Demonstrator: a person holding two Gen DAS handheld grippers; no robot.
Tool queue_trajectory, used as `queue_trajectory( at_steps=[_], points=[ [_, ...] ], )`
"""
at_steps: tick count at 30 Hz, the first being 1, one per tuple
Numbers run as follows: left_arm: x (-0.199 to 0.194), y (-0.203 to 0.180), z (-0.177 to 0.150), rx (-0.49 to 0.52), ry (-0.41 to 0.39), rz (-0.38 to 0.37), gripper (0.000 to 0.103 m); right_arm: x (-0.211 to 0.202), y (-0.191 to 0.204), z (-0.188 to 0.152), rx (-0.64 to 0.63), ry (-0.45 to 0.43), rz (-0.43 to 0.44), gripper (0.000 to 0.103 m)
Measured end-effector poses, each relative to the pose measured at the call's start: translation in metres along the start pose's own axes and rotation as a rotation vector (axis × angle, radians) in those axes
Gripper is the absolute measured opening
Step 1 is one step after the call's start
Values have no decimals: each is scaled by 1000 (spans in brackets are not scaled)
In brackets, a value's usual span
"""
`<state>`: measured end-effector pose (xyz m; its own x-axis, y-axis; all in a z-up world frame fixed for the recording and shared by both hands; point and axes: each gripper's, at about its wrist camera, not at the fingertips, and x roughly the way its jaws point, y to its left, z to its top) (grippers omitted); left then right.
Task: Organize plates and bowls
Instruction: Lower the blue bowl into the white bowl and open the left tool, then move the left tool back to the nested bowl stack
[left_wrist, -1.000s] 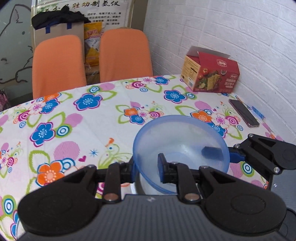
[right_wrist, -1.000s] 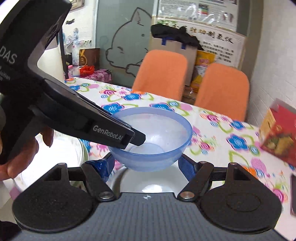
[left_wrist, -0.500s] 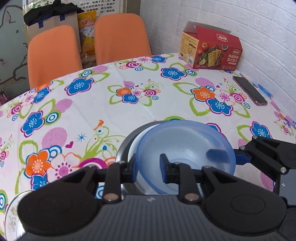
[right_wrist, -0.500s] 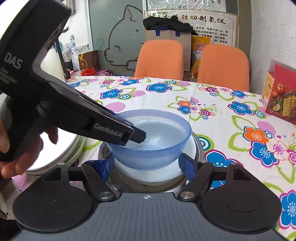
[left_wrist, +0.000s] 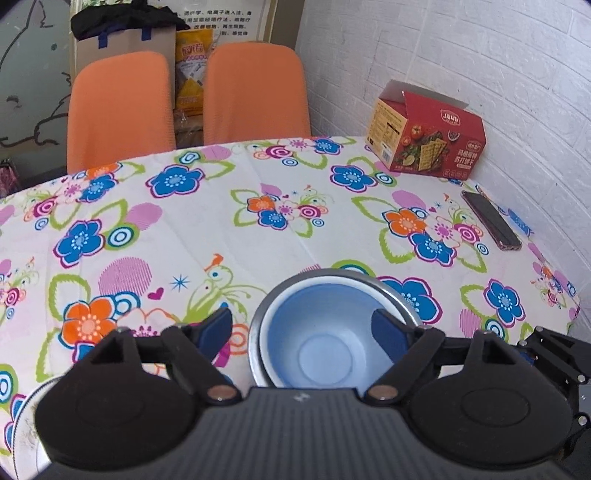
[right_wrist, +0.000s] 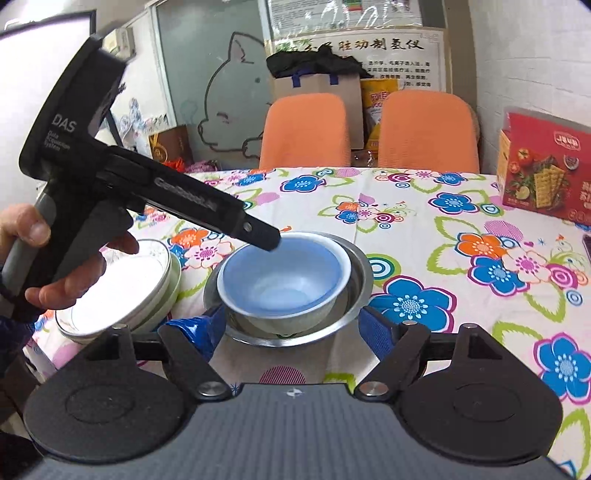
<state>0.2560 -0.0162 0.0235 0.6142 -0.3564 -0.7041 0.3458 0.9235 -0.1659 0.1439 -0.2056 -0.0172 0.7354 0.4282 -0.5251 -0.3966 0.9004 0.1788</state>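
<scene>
A translucent blue bowl sits nested in a white bowl inside a steel bowl on the flowered tablecloth. My left gripper hangs over it with jaws opening wide. One fingertip is inside the bowl and the other is outside its rim, neither pressing. From the right wrist view the left gripper reaches the bowl's far rim, with a hand on its handle. My right gripper is opening, its blue pads standing off either side of the steel bowl's near edge.
A stack of white plates stands left of the bowls. A red cracker box and a dark phone lie by the white brick wall. Two orange chairs stand behind the table.
The blue bowl has come down from the air into the white and steel bowls. The left jaws have let go of its rim and spread. The right pads have parted from it and drawn back.
</scene>
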Motion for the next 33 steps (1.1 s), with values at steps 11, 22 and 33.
queue_trajectory(
  at_steps=[11, 22, 33],
  points=[
    [-27, 11, -19, -121, -41, 37, 90, -6, -17, -4, 140, -60, -24, 66],
    [-38, 2, -47, -232, -83, 87, 95, -15, -27, -11, 369, -132, -197, 67],
    [-43, 9, -63, -285, -92, 129, 95, -26, -39, -23, 554, -139, -289, 67]
  ],
)
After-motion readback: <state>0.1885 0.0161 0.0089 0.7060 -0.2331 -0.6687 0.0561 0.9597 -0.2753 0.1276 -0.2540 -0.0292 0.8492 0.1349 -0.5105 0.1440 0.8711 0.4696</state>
